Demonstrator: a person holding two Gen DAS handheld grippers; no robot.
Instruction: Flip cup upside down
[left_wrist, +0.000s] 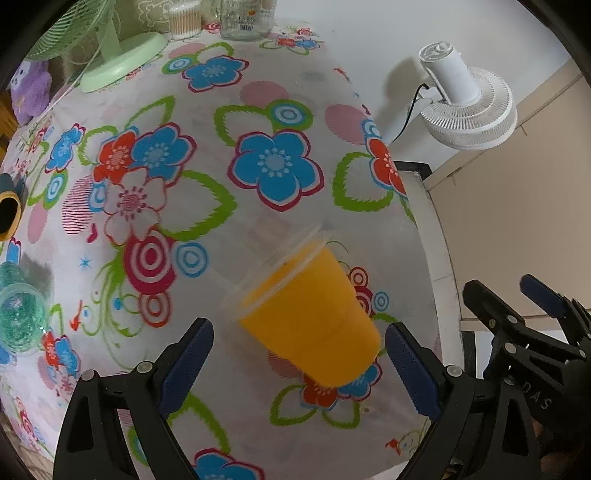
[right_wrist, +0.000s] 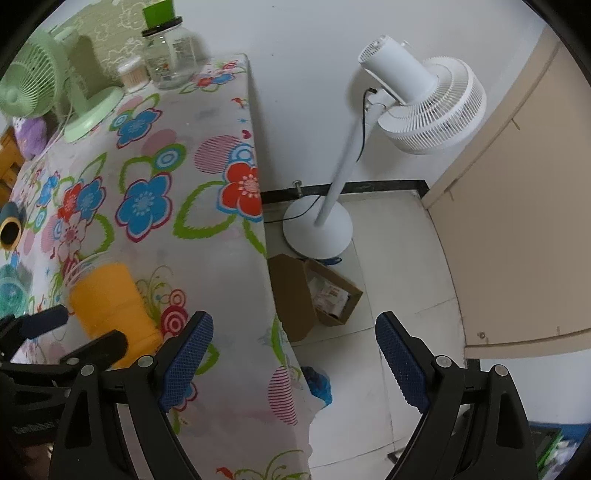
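Observation:
An orange plastic cup (left_wrist: 310, 314) lies tilted on the flowered tablecloth (left_wrist: 229, 192), its clear rim pointing up-left and blurred by motion. My left gripper (left_wrist: 299, 363) is open, its fingers on either side of the cup's base without holding it. In the right wrist view the cup (right_wrist: 110, 306) lies at the left, with the left gripper (right_wrist: 74, 332) around it. My right gripper (right_wrist: 293, 363) is open and empty, over the table's right edge and the floor. It also shows at the right of the left wrist view (left_wrist: 517, 299).
A green desk fan (left_wrist: 110, 51), a glass jar (left_wrist: 247, 18) and a cotton swab box (left_wrist: 184, 18) stand at the table's far end. A teal glittery cup (left_wrist: 18, 314) and a dark cup (left_wrist: 9, 214) sit at left. A white floor fan (right_wrist: 406, 99) and cardboard box (right_wrist: 314, 291) stand beside the table.

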